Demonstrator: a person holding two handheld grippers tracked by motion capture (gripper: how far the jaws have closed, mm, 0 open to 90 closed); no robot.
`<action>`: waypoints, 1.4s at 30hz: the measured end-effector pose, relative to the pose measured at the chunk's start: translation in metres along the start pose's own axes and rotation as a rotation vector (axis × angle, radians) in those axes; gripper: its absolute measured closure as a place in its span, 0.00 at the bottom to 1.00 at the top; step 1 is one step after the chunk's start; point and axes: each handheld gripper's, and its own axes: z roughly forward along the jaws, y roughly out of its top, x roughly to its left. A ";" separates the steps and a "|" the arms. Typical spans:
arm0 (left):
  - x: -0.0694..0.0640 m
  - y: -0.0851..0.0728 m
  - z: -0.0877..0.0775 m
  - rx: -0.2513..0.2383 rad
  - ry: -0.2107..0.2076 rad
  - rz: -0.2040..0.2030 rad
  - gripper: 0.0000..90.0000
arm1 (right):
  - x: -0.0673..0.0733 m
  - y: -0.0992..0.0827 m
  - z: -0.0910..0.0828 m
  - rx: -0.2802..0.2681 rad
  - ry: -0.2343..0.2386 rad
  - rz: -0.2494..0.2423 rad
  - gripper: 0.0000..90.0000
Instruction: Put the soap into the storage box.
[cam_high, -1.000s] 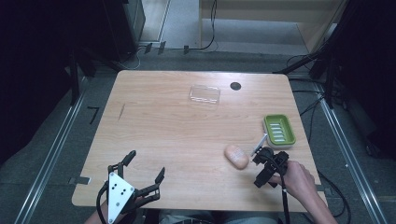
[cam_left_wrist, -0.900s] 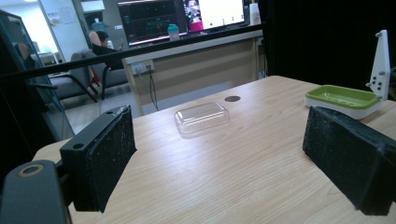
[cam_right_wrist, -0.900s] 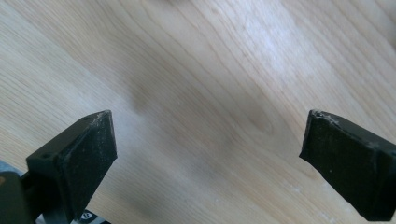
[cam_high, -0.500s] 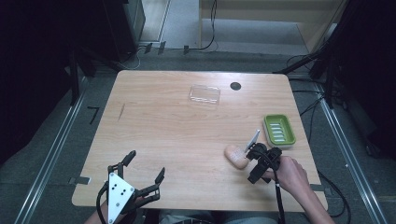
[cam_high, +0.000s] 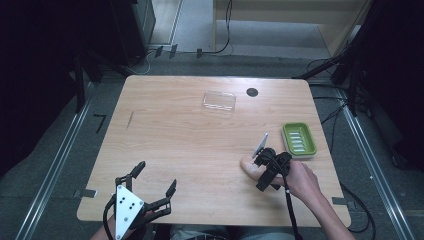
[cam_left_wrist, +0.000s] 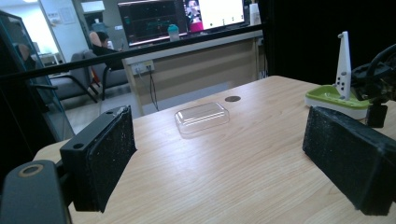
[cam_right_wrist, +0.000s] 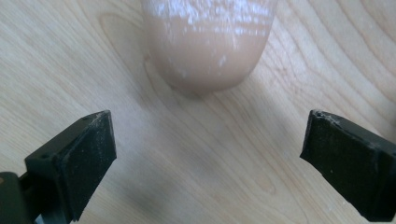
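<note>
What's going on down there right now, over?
Right gripper open, over the soap bar, not touching. Left gripper open, idle at the table's near edge. Nothing between fingers and soap.

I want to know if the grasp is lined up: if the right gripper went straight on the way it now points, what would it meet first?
Probably the peach-coloured soap bar: it lies dead ahead of the open right gripper, roughly centred between the jaws, with bare wooden table before it.

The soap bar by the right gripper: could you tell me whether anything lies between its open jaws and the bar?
Nothing visible does. In the right gripper view only bare table separates the right gripper from the soap bar.
</note>
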 end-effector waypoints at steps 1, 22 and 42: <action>0.000 0.000 0.000 0.000 0.000 0.001 0.11 | 0.000 0.001 0.000 -0.002 0.004 0.000 0.03; 0.000 0.000 0.000 0.000 0.001 -0.001 0.11 | -0.004 0.030 0.005 -0.019 0.024 0.043 0.03; 0.000 0.000 -0.001 0.000 0.000 -0.002 0.11 | -0.003 0.049 0.014 -0.050 0.008 0.070 0.23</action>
